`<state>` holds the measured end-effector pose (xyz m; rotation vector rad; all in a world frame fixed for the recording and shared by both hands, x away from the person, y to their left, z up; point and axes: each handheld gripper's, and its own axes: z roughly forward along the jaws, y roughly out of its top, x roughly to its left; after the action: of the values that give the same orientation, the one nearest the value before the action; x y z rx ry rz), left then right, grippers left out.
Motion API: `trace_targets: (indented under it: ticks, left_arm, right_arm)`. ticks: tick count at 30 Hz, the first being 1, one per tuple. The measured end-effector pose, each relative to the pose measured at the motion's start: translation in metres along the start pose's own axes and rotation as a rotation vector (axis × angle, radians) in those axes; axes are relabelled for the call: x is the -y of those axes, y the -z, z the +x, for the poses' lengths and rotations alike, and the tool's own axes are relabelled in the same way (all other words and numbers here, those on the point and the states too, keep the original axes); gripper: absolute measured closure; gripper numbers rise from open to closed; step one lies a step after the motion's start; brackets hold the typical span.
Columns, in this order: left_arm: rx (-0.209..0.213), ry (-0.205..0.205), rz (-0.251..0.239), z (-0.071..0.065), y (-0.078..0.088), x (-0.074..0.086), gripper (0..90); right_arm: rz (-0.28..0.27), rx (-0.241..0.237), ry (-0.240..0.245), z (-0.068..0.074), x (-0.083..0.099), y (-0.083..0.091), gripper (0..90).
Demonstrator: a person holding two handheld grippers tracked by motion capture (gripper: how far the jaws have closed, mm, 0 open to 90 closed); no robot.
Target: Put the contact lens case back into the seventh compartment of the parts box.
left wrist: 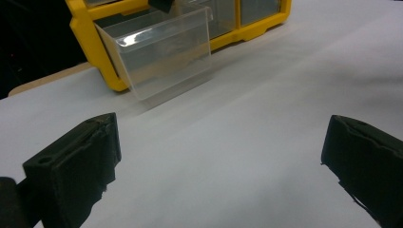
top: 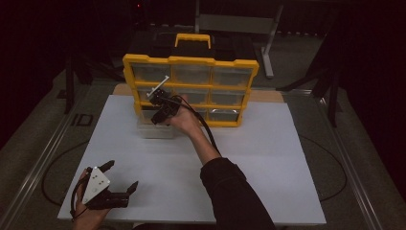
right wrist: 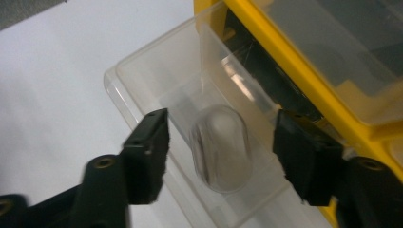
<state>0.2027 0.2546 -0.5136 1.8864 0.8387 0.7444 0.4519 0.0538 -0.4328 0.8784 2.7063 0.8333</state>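
A yellow drawer cabinet [top: 191, 62] stands at the far edge of the white board [top: 268, 158]. Its bottom-left clear drawer [top: 155, 128] is pulled out onto the board; it is also in the left gripper view [left wrist: 161, 52] and the right gripper view [right wrist: 157, 80]. A small clear rounded piece [right wrist: 221, 147] lies inside the drawer. My right gripper [top: 160, 112] hangs over the drawer, open [right wrist: 221, 118], with its jaws on either side of the piece and apart from it. Near the board's front left corner, my left gripper [top: 123, 174] is wide open and holds nothing [left wrist: 222, 126].
Behind the cabinet sits a black case with a yellow handle [top: 192, 40], and a grey metal stand [top: 268, 52] rises at the back right. The cabinet's other clear drawers [top: 230, 76] are pushed in. Dark floor surrounds the table.
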Motion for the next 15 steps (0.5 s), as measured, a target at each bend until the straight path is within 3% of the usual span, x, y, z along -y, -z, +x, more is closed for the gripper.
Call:
trace_targets:
  ticks: [8,15]
  left_arm:
    - [-0.002,0.001,0.003,0.0,-0.001,0.0,0.3]
    - [-0.005,0.001,0.007,-0.001,-0.003,0.0,0.3]
  right_arm:
    - [-0.085,0.018,-0.026,-0.009,0.01,0.038,17.3]
    - [-0.15,0.031,-0.068,-0.027,0.036,0.079,12.4]
